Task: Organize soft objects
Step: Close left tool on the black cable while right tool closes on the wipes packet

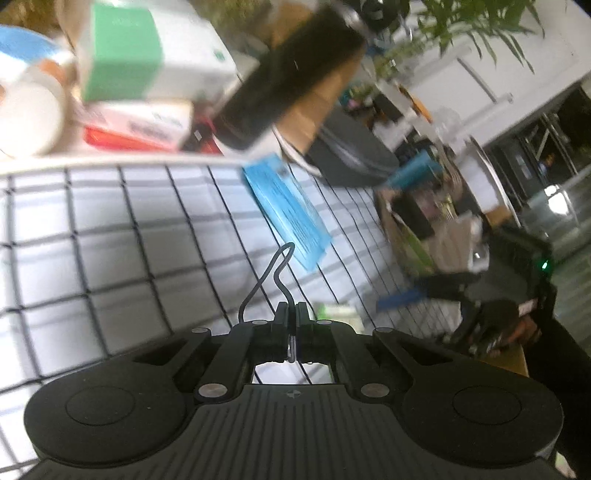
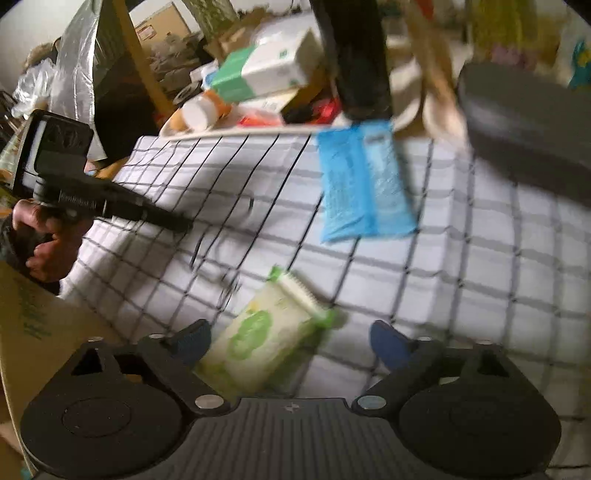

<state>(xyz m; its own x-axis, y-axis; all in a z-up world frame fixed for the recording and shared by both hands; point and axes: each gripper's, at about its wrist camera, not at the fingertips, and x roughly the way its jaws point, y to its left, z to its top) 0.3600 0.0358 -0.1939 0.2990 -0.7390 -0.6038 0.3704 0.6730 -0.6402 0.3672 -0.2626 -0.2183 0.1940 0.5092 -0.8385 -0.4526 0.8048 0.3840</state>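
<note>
L fingers [image 1: 291, 314] pinch thin wire [image 1: 275, 273]; R fingers [image 2: 291, 341] spread round wipes pack [image 2: 258, 343].

The left gripper [image 1: 291, 314] is clamped on a thin black cord [image 1: 275, 269] above the checked cloth [image 1: 110, 240], a blue packet [image 1: 288, 214] lying farther off.

We see a white cloth with a dark grid [image 2: 480, 266] spread over the surface. Beyond its far edge lies a clutter: a green-and-white box [image 1: 147, 51] stacked on a pink-and-red carton [image 1: 140, 129], with a white cylinder [image 1: 26, 118] just beside them (too blurred for us to say what it is). A tall black block [image 1: 291, 74] stands near the boxes, a dark rounded case [image 2: 528, 140] sits further along, and a leafy plant [image 1: 461, 26] rises behind. A brown cardboard box [image 2: 33, 325] sits beside the cloth's edge.
</note>
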